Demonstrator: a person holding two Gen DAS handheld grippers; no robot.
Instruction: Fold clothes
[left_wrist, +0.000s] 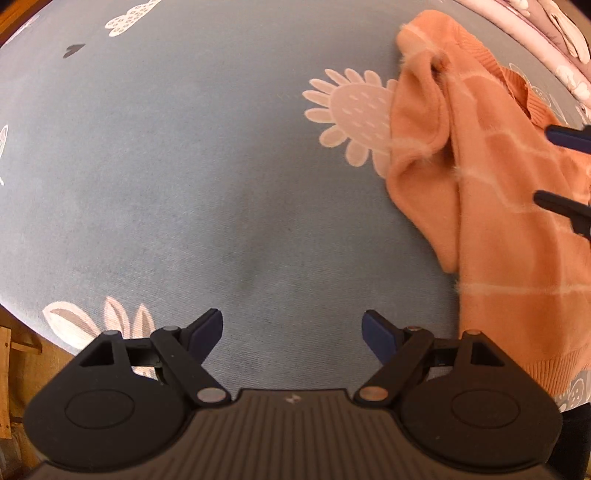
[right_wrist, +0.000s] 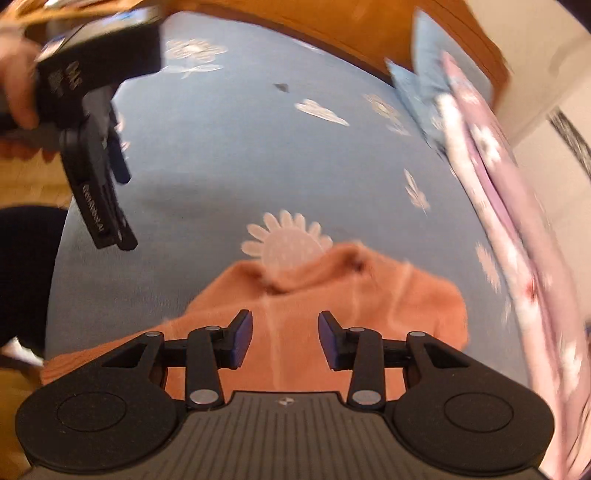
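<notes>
The right gripper (right_wrist: 285, 334) has its two blue-padded jaws standing apart with nothing between them, poised directly over the fuzzy orange knitted sweater with thin pale grid lines (right_wrist: 332, 295). In the right wrist view the cloth fills the gap between the fingers and runs on ahead of them, so this gripper is clearly the nearer one. The left gripper (left_wrist: 291, 332) also has its jaws spread wide and empty, and below it lies only the blue-grey bedsheet printed with pale flowers (left_wrist: 184, 166). From the left gripper the sweater lies off to the right and ahead, with a strip of bare sheet between its jaws and the nearest orange edge.

The sweater lies on the sheet in a loosely bunched heap, not spread flat. In the left wrist view its long axis runs from the far upper right, where a rumpled sleeve or neck end curls over itself, down to a ribbed hem near the lower right. A thick fold stands up along its left side. It partly covers one large pale flower print (left_wrist: 351, 110). The fabric looks soft and limp, likely to sag when lifted.

My judgement is that the garment must be opened out first, with the right gripper taking the cloth beneath it while the left moves rightward to the free edge.

A pink flowered quilt (right_wrist: 498, 206) is bunched along the far side, just beside the sweater.
</notes>
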